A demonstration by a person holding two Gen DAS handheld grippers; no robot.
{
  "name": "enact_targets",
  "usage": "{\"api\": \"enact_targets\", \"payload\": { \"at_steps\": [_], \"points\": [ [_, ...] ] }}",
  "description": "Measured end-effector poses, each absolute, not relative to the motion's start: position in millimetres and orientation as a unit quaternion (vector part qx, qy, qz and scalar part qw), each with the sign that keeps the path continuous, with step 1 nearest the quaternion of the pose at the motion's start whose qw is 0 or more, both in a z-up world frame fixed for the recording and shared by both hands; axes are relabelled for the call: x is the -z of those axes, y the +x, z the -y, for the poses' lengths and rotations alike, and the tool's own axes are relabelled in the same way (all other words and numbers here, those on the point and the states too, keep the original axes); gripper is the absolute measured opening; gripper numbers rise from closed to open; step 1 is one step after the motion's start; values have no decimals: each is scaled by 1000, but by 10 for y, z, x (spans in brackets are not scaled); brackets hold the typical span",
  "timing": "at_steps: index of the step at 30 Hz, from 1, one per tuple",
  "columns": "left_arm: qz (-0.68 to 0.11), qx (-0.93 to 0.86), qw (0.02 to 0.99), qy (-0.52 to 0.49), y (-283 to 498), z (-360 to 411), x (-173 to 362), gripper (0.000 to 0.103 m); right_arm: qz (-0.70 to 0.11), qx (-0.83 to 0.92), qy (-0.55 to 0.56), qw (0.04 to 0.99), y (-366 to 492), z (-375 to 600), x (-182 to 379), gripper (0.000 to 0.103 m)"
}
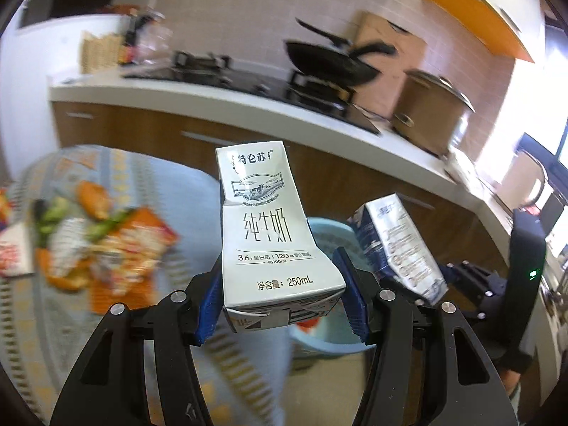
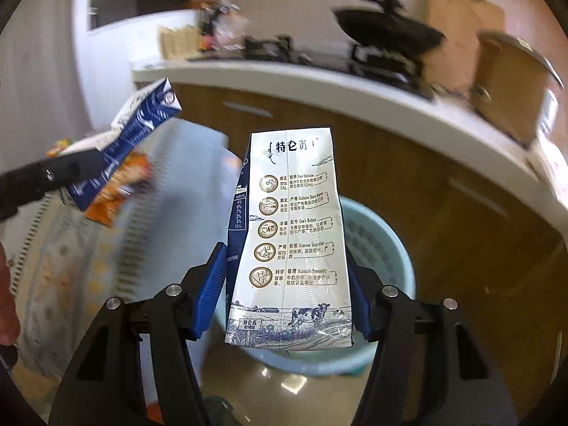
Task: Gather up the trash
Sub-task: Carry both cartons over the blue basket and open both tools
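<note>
White-and-blue milk carton (image 1: pixel 271 234) sits pinched between the blue pads of the left gripper (image 1: pixel 280 284), upright and dented near the top; its face reads 特仑苏, 纯牛奶, 3.6g, 120mg and 净含量: 250mL. The right gripper (image 2: pixel 285 291) clamps a second carton (image 2: pixel 293 245) of the same brand, its back panel listing five round icons above a cow drawing, with small print too fine to read. Both cartons hang over a pale blue bin (image 2: pixel 387 248). Blurred snack wrappers (image 1: pixel 120 245) lie on the patterned tablecloth (image 1: pixel 32 319) to the left.
</note>
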State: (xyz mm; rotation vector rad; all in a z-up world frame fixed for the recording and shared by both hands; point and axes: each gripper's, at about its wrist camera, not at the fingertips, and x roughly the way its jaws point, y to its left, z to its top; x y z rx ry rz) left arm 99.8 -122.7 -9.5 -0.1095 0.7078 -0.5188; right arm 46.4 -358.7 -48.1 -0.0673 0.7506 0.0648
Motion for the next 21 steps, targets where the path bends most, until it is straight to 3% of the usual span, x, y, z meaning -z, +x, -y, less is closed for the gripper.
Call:
{"api": "enact_targets", "payload": {
  "at_steps": [15, 18, 21],
  "points": [
    [-467, 297, 833, -24, 1362, 2085, 1031, 54, -498, 22, 34, 866, 609, 4276, 1324, 58],
    [-475, 297, 828, -21, 1377, 2085, 1108, 63, -512, 24, 35, 858, 665, 4290, 1406, 59],
    [-472, 292, 832, -17, 1354, 2059, 1131, 65, -516, 27, 37, 855, 699, 4318, 1446, 60]
  ]
}}
